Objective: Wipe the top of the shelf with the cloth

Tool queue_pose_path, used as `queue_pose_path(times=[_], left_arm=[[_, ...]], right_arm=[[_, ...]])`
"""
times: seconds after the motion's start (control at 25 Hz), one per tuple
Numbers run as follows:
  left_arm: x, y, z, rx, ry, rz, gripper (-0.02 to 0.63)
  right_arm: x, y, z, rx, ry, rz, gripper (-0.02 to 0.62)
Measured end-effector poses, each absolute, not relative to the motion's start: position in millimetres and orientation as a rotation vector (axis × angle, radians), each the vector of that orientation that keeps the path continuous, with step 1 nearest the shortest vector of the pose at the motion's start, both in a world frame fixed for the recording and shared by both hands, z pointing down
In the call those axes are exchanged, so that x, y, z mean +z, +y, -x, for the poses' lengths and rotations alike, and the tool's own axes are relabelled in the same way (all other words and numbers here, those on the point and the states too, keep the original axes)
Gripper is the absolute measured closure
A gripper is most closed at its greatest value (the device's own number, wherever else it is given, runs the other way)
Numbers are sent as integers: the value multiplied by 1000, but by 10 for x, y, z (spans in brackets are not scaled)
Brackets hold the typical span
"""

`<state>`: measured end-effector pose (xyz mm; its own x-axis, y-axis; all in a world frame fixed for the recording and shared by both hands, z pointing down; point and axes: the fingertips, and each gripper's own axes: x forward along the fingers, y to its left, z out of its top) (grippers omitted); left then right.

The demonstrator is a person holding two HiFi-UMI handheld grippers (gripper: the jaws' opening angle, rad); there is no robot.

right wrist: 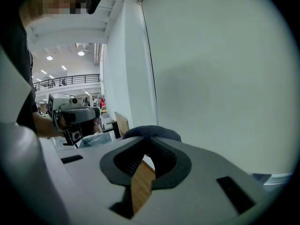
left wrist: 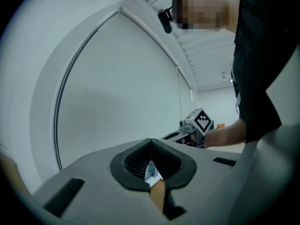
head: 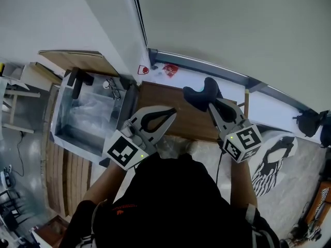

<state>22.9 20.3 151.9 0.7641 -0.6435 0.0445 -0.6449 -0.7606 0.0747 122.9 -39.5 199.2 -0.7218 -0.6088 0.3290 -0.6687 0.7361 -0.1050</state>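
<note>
The shelf's brown wooden top [head: 178,119] lies just ahead of me against the white wall. A dark blue cloth [head: 202,94] bunches over its far right part, with my right gripper [head: 211,103] shut on it. In the right gripper view the cloth [right wrist: 152,131] bulges above the closed tips of the right gripper [right wrist: 149,139]. My left gripper [head: 171,111] hovers over the shelf's left part, shut with nothing in it. In the left gripper view the left gripper [left wrist: 150,140] has its pads pressed together, and wood [left wrist: 157,194] shows below them.
A clear plastic bin [head: 65,133] with a black handle stands left of the shelf. A red-and-white packet [head: 169,70] lies on the white ledge [head: 269,107] behind. A black-and-white patterned item [head: 273,159] lies on the floor at right. A wooden board [head: 77,61] leans at far left.
</note>
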Motion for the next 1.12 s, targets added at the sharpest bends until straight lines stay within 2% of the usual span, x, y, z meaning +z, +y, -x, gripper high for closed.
queue_pose_path(times=[1.12], left_arm=[[1586,99,-94,23,-1069,-2849,586]], right_arm=[[2144,-403,-1069,287,-2594,-968,553]])
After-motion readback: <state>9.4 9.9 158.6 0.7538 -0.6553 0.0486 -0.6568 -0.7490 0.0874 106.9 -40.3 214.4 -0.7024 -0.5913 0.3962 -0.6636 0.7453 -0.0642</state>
